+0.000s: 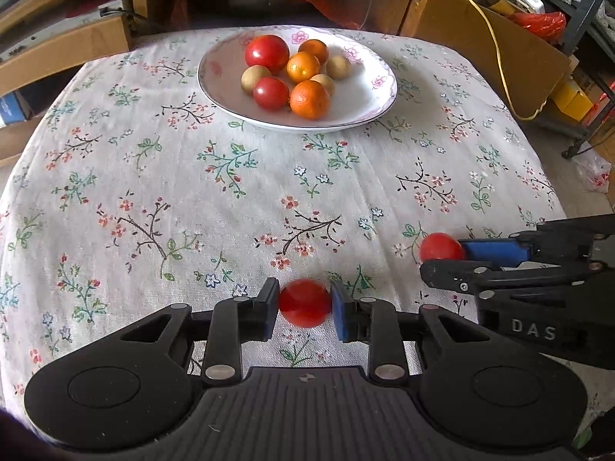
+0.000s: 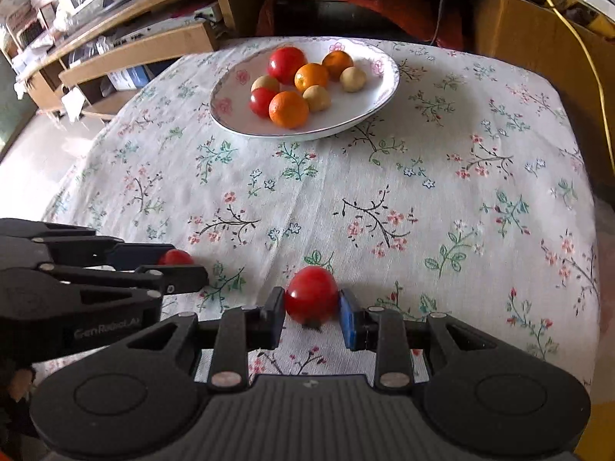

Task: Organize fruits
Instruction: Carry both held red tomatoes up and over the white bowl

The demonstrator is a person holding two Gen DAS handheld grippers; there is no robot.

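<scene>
- Nearest, left gripper (image 1: 305, 309) clamped on a small red tomato (image 1: 304, 302) — blurred in the left wrist view, one pad pressed to each side, held over the floral tablecloth (image 1: 192, 192).
- Just beside it, right gripper (image 2: 312, 309) closed on a second red tomato (image 2: 312, 295), pads tight against both flanks, dark stem end facing down toward the cloth.
- Seen crosswise too: right gripper (image 1: 442, 259) entering the left wrist view from the right edge with its tomato (image 1: 440, 246) at the tips; left gripper (image 2: 184, 265) entering the right wrist view from the left edge, only the top of its tomato (image 2: 176, 257) showing above the fingers.
- Between grippers and dish, bare stretch of tablecloth — printed with branches, leaves and small pink and blue flowers.
- Farther back, near the far edge of the table, a shallow white plate (image 1: 369, 103) with pink flowers on its rim.
- On the plate, eight fruits bunched together: a large red tomato (image 1: 267, 53) at the back left, a smaller red tomato (image 1: 271, 93) in front of it.
- Also there, three oranges (image 1: 309, 99) running from front to back through the middle of the heap.
- Tucked among them, three pale tan round fruits (image 1: 338, 67), kind impossible to tell.
- Beyond the table, wooden shelving (image 2: 153, 44) and a yellow cable (image 1: 496, 46) hanging down on the right.
</scene>
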